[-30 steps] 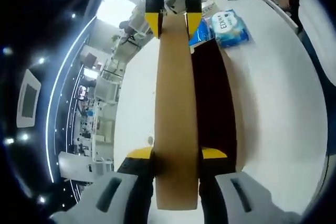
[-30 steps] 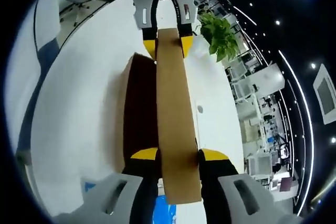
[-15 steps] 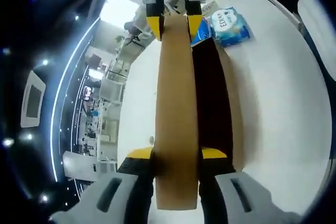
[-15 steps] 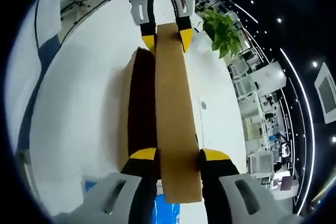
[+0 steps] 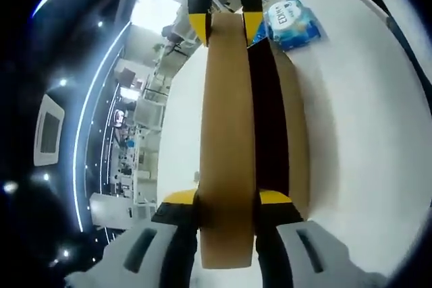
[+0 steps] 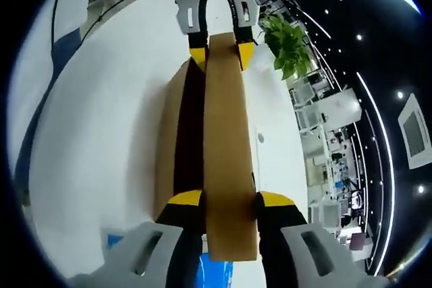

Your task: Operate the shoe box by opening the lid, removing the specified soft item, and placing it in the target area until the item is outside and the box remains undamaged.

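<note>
1. Lid (image 5: 228, 133) of the shoe box, a long strip of brown cardboard, is held edge-on by both grippers, one at each short end. In the left gripper view, the left gripper (image 5: 228, 200) has its yellow-tipped jaws clamped on the near end of the lid. The right gripper (image 5: 223, 21) grips the far end.

2. In the right gripper view the same hold appears from the other side: the right gripper (image 6: 228, 200) is closed on the lid (image 6: 228, 146) at the bottom, with the left gripper (image 6: 221, 50) pinching the far end.

3. Beside the raised lid lies the shoe box (image 5: 297, 126), its dark interior (image 5: 268, 112) exposed. The lid looks tilted up and partly open, judging from the gap.

4. Progress, as a judgement: the opening step is under way or nearly finished. The soft item is not yet taken out; I cannot make it out within the dark interior. Removing it and placing it are still to come.

5. Surroundings: a white counter (image 5: 364, 119) carries the box. A blue and white packet (image 5: 291, 23) lies on the counter just past the far end of the box.

6. A green potted plant (image 6: 289, 44) stands off to one side in the right gripper view.

7. Obstacle, as a judgement: with both grippers occupied by the lid, neither is free to reach inside until one lets go.
</note>
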The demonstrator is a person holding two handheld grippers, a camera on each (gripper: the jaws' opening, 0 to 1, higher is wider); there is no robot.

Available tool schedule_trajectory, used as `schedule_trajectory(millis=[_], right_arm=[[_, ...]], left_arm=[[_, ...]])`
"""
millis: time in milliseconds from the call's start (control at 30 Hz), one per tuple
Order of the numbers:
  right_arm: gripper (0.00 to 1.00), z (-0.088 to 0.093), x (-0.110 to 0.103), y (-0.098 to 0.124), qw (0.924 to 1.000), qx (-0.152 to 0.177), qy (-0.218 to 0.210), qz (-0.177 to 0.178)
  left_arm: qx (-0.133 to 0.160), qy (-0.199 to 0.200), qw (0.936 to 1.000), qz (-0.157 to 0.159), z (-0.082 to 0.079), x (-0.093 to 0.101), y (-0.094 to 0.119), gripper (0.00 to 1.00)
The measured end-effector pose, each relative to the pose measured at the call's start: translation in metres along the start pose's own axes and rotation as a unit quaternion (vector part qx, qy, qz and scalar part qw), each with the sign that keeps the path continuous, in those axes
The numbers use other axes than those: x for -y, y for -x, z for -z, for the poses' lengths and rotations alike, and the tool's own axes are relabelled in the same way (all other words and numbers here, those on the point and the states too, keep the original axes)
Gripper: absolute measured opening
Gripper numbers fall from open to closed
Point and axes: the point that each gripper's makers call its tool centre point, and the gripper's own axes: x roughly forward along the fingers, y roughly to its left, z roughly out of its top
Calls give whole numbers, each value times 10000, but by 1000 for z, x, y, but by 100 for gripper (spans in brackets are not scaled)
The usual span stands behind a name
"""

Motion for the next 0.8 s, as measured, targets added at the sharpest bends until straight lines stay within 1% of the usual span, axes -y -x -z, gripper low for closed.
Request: schedule_trajectory(millis=[100,200,267,533,800], right_arm=[[29,0,-3,-1,9999,-27,119,83],[29,1,-5,-2,9998,-31,153,129],[29,1,-6,-2,9997,-32,163,182],[29,1,-10,-5,9995,-31,171,267],[29,1,-12,-8,9995,-16,201,263]], left_arm=[[-25,-71,9999,-99,-1,1,0,32],[-39,-117,9998,-178,0,5,-1,32],[-28,-218,9994,-250,0,6,-2,32],[-49,-406,9988,-266,2,9,-7,32],[-87,-427,9988,-241,4,11,-10,33]])
